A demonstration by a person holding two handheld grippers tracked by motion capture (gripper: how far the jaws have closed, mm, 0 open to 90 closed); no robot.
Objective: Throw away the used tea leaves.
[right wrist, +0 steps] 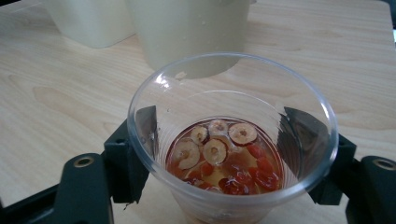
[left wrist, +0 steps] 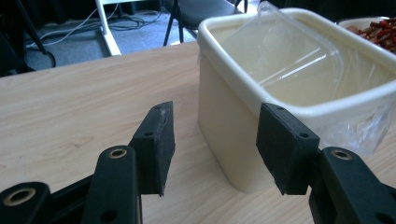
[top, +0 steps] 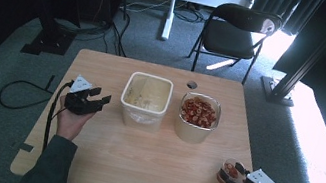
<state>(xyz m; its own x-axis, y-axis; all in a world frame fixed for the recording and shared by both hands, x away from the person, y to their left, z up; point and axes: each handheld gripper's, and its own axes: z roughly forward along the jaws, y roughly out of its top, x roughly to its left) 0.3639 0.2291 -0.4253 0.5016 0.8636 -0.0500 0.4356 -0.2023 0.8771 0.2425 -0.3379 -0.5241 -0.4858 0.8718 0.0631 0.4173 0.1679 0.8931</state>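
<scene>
The right tongs (right wrist: 233, 154) pinch a thin clear cup (right wrist: 232, 140) of dried fruit at five o'clock on the surface (top: 140, 153). It probably crushes easily, so grip its walls lightly. The left tongs (left wrist: 212, 144) sit spread and empty beside the cream tub (left wrist: 243, 93).

High view: looked fwd & down from above person's side, whole table (top: 148, 165) in frame.
Left gripper view: low, close, faced cream tub (left wrist: 233, 116).
Right gripper view: close, down into clear cup (right wrist: 233, 140).
Shared: tub, tabletop.
</scene>
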